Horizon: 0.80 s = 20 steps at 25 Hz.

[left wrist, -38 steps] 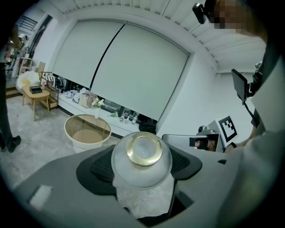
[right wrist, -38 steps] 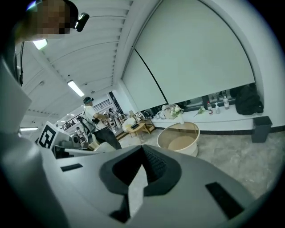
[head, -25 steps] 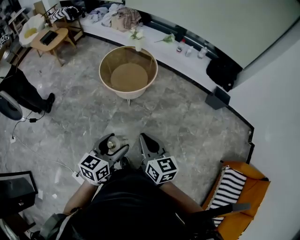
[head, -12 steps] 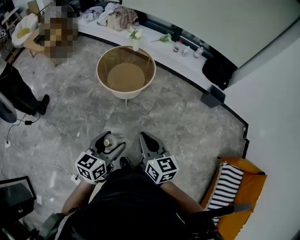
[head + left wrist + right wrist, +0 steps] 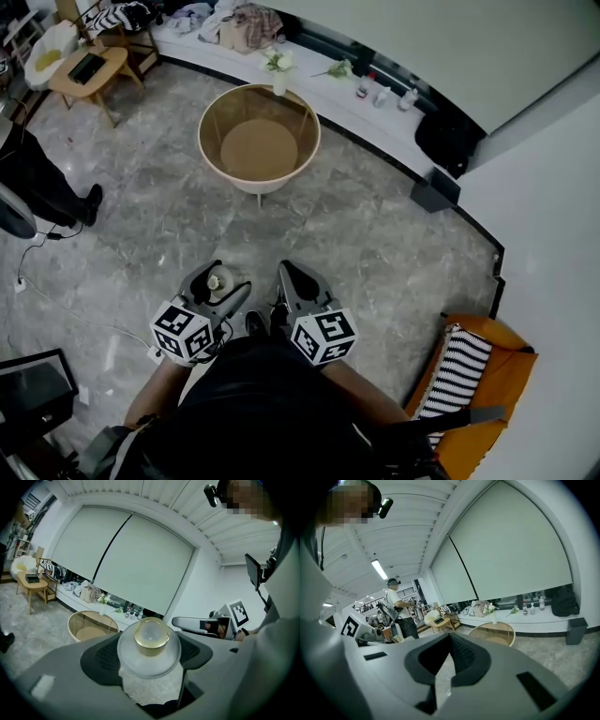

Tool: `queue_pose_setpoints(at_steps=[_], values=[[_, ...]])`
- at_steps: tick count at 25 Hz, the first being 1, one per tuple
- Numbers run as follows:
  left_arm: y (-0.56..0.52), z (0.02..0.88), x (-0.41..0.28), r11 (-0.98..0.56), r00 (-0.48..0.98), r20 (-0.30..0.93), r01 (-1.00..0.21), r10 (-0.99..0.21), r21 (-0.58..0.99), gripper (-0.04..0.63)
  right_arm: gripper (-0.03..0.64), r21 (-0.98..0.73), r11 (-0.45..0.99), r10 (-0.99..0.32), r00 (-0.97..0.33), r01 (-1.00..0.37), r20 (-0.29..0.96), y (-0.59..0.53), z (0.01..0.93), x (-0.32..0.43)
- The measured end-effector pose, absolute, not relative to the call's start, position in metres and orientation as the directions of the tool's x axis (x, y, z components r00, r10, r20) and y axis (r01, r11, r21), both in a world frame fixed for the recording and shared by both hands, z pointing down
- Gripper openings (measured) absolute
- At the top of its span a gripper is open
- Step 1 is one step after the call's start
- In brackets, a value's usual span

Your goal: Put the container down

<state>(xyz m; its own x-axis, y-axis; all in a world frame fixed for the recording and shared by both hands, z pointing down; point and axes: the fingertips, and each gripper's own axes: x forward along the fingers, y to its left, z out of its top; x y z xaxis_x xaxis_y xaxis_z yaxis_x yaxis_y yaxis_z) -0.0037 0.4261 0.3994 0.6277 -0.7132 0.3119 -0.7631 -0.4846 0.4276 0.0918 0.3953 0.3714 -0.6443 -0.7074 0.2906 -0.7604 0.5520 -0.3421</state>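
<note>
- The left gripper [image 5: 216, 284] kept its hold on the clear, round-bodied container with a gold cap [image 5: 151, 641]. Its jaws stood part open, pressed against the clear body from either side, with the gold cap pointing out ahead.
- The right gripper [image 5: 289, 279] carried nothing. Its dark pads were almost together, with only a thin wedge of floor showing between them.
- Very little had changed over the last second. Both grippers had stayed tucked close in front of the person's dark top, side by side, the left one slightly lower in the head view.
- Only the view had swayed a little. The round, glass-topped desk with a tan rim [image 5: 260, 187] sat at about the same place ahead as before, well apart from the container.
- The container was therefore still in the air above the grey marble floor [image 5: 375, 244], touching nothing but the jaws. No lowering had begun.
- For the task, that read as a carry not yet finished: the container had not been put down anywhere. The round desk looked the likeliest spot, judging by where the left gripper view faced, but that was a guess.
- A long white ledge with bottles and flowers [image 5: 319, 94] ran behind the desk, farther off still.
- A bystander in dark clothes [image 5: 37, 178] stood at the left edge, well clear of the path.
</note>
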Motion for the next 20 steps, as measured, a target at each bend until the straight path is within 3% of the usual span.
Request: queue_pose_setpoints(at_steps=[20], values=[[0.296,0.398,0.033,-0.418,0.557,0.361,-0.818,-0.748,0.394,0.342,0.008,-0.44,0.572,-0.644,-0.711,-0.693,0.282,0.261,0.389,0.122]])
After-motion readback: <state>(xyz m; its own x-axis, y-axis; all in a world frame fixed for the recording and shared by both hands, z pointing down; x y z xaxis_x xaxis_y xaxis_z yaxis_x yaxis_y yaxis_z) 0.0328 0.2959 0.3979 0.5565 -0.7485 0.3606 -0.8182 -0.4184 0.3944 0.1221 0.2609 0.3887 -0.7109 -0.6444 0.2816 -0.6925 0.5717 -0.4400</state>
